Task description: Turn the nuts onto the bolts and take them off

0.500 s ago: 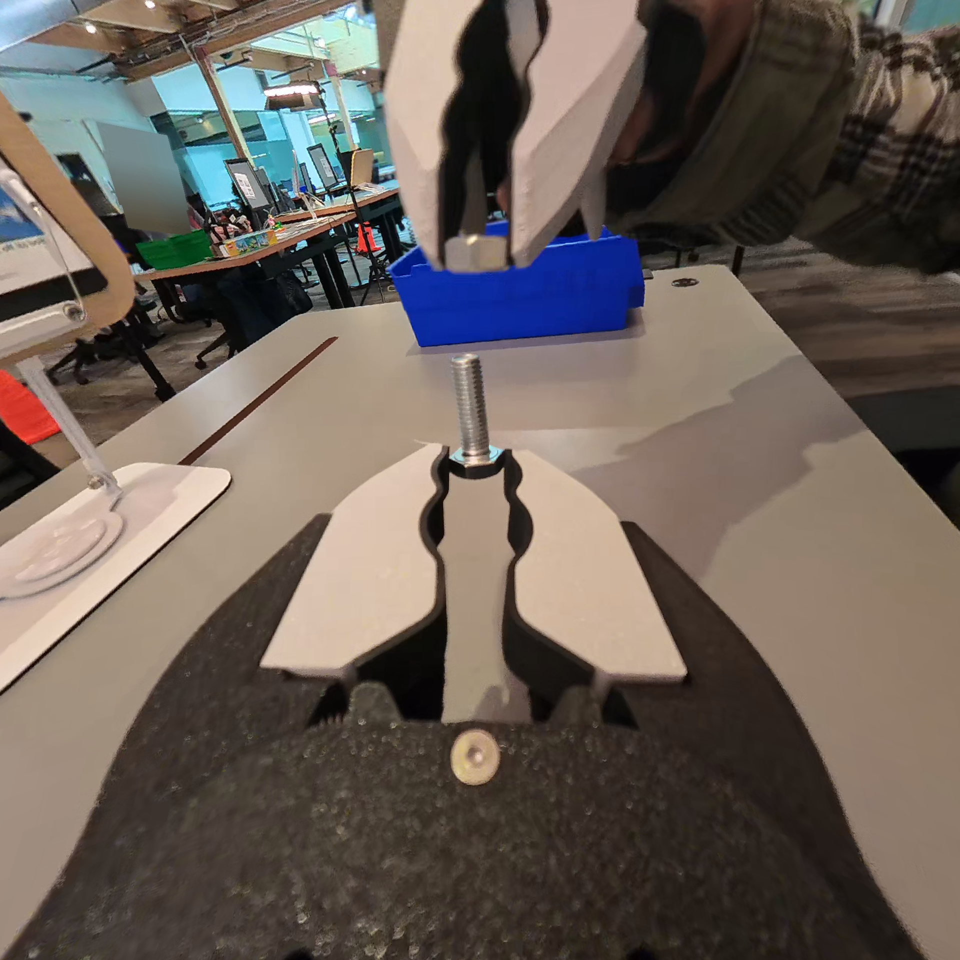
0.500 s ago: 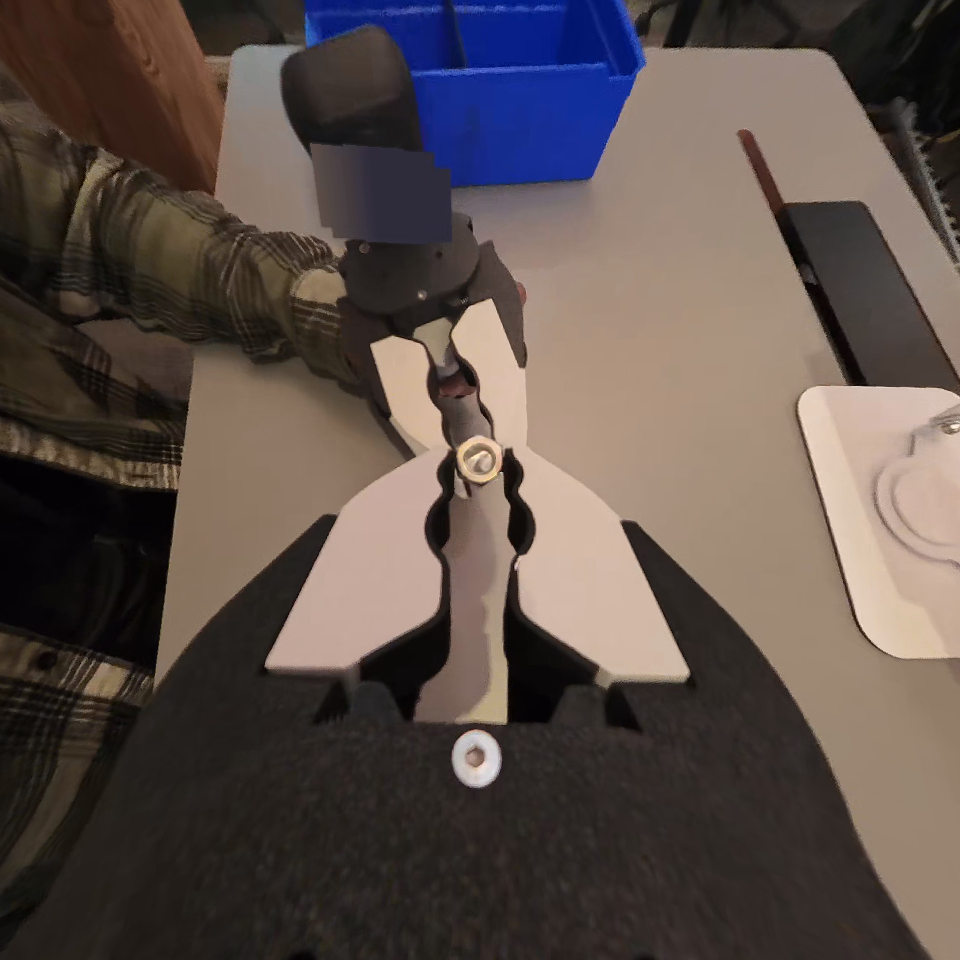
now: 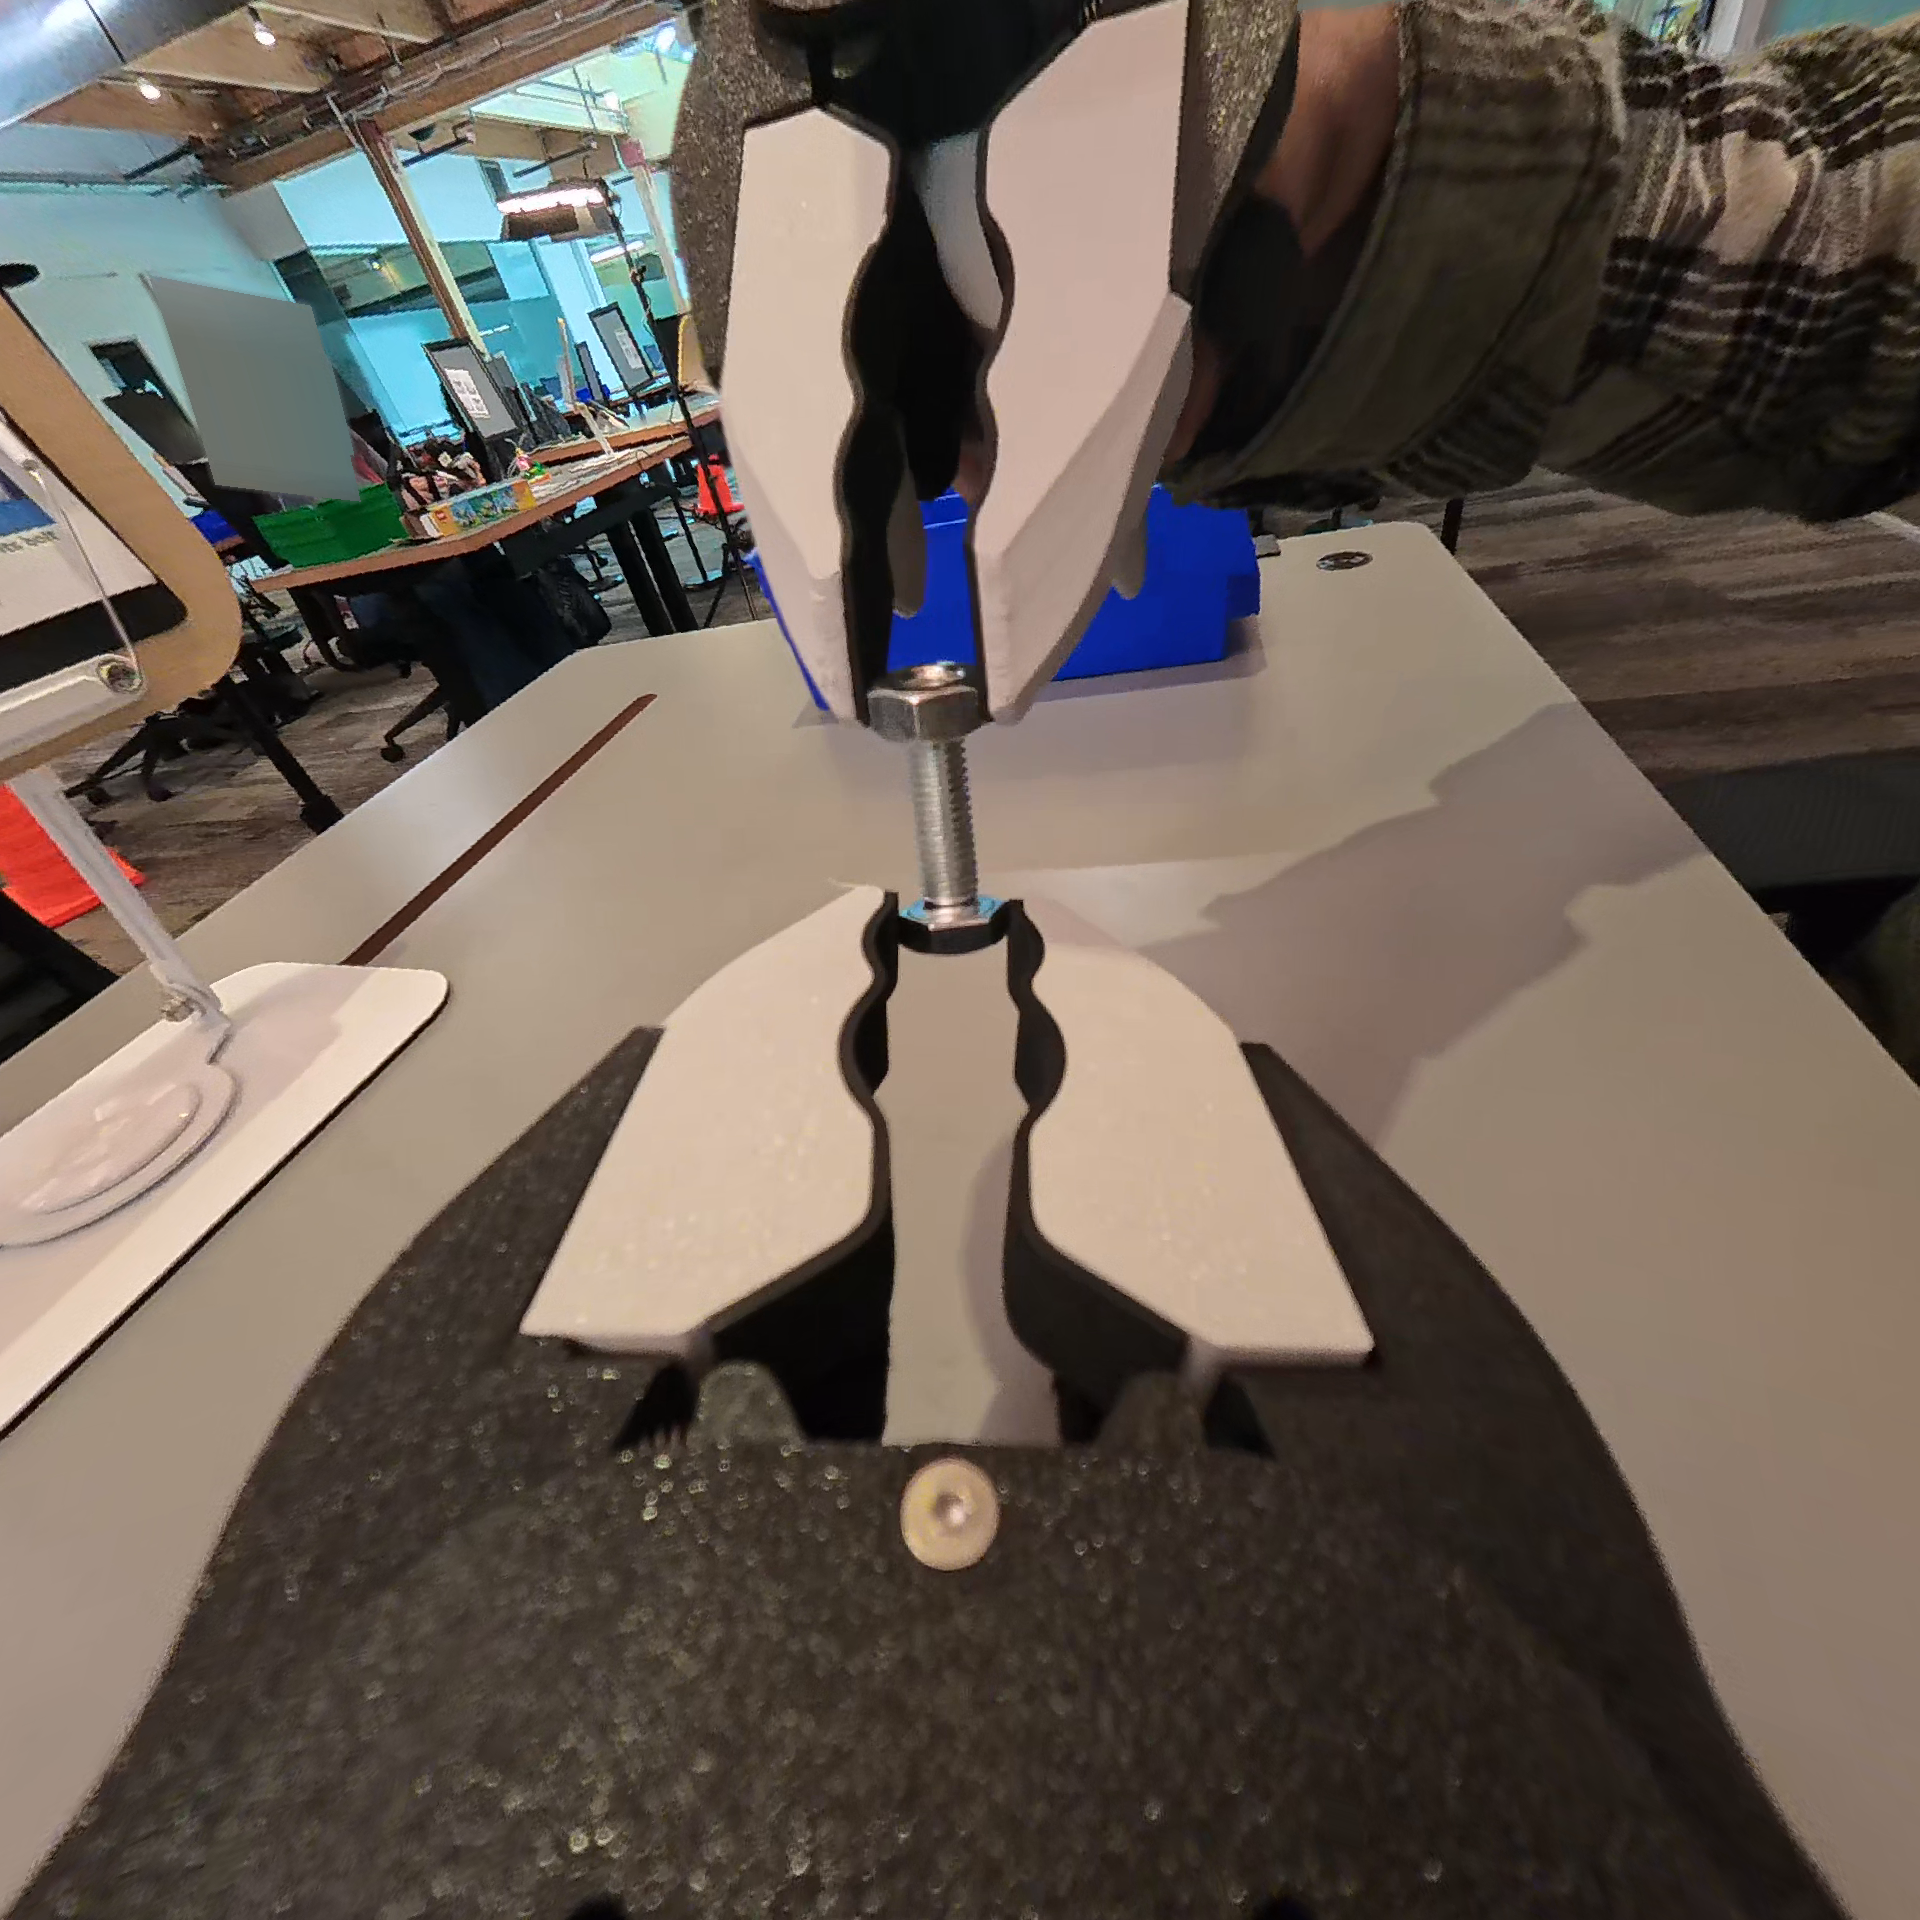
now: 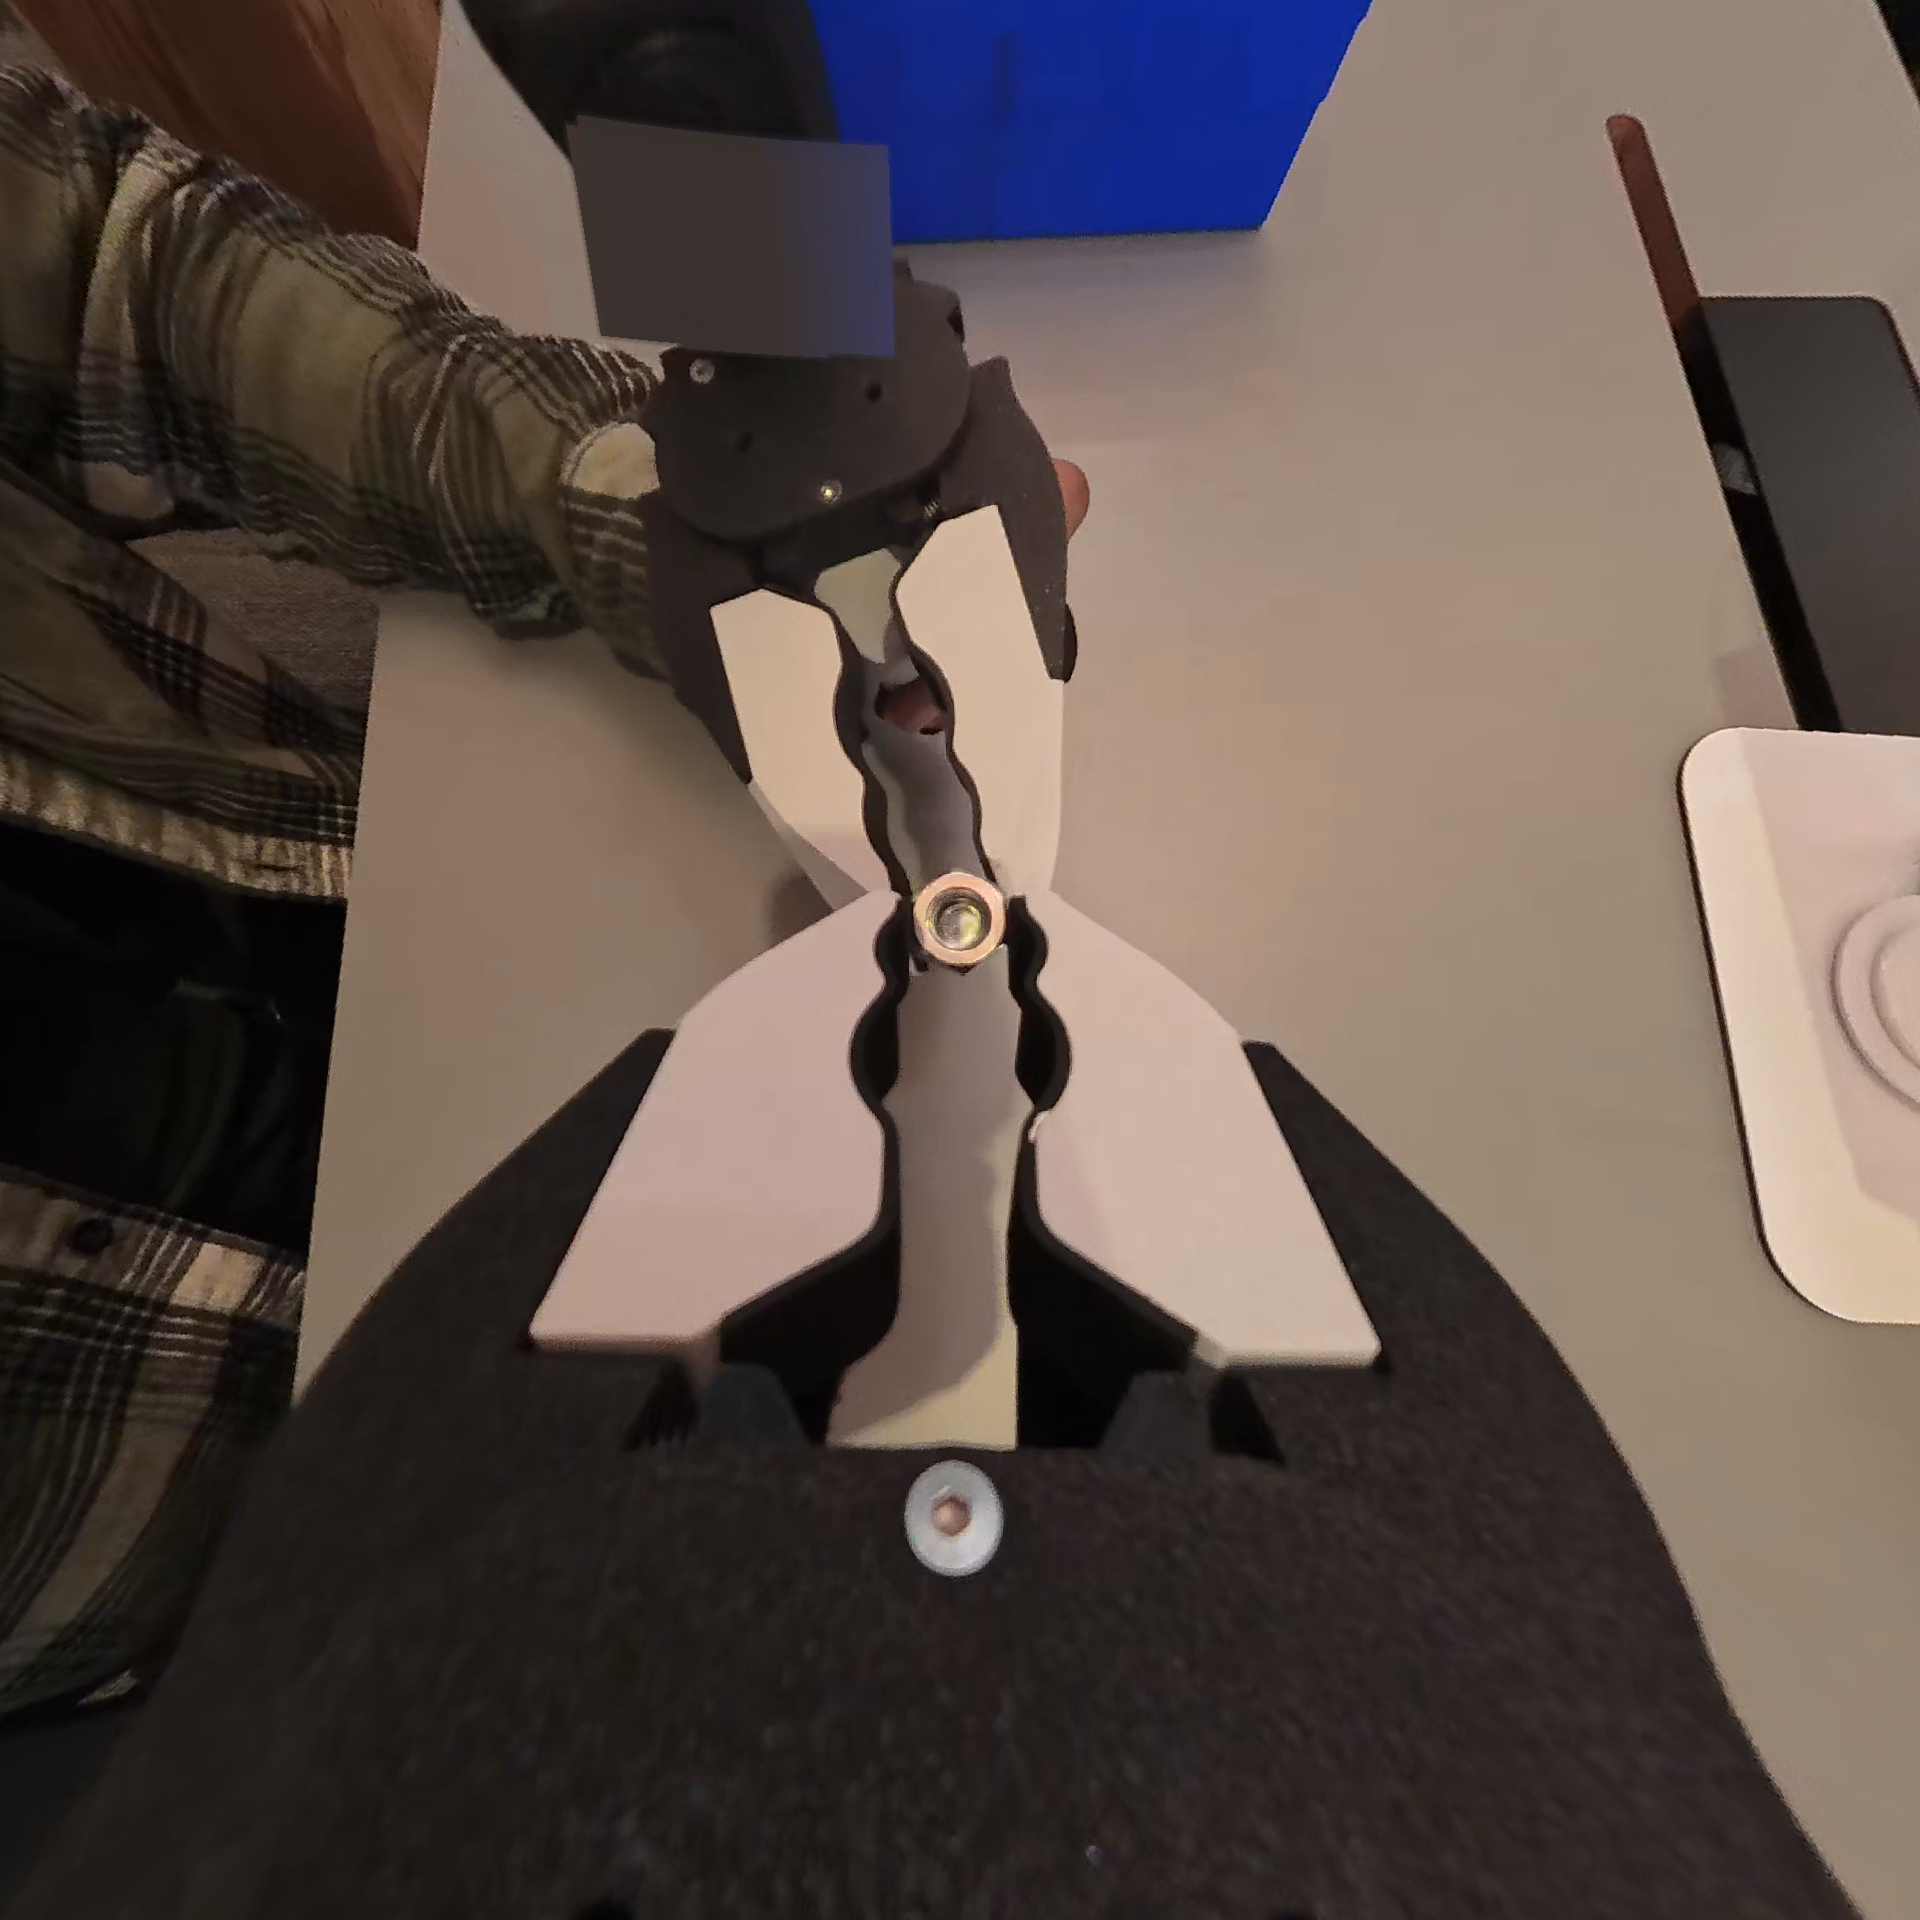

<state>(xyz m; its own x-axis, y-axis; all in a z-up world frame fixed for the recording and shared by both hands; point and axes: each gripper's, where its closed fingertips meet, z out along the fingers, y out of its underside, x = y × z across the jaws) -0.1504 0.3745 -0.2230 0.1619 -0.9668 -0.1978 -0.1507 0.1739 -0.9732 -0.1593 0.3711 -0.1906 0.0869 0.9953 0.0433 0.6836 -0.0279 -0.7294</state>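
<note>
In the left wrist view my left gripper point(image 3: 948, 925) is shut on the head of a silver bolt point(image 3: 940, 821) and holds it upright over the grey table point(image 3: 1455, 1039). My right gripper point(image 3: 923, 707) comes down from above, shut on a silver hex nut point(image 3: 923, 715) that sits on the bolt's top end. In the right wrist view my right gripper point(image 4: 956, 951) looks straight down on the nut point(image 4: 958, 943), with the bolt's tip showing in its hole. The left gripper point(image 4: 925, 878) lies just beyond it, held by a hand in a plaid sleeve.
A blue bin point(image 3: 1143, 613) stands at the far end of the table and also shows in the right wrist view point(image 4: 1039, 125). A white stand base point(image 3: 208, 1060) sits on the left. A black slab point(image 4: 1818, 499) lies by the table's edge.
My right gripper has come down with the nut, from a gap above the bolt onto its top end. The left gripper still holds the bolt upright.
</note>
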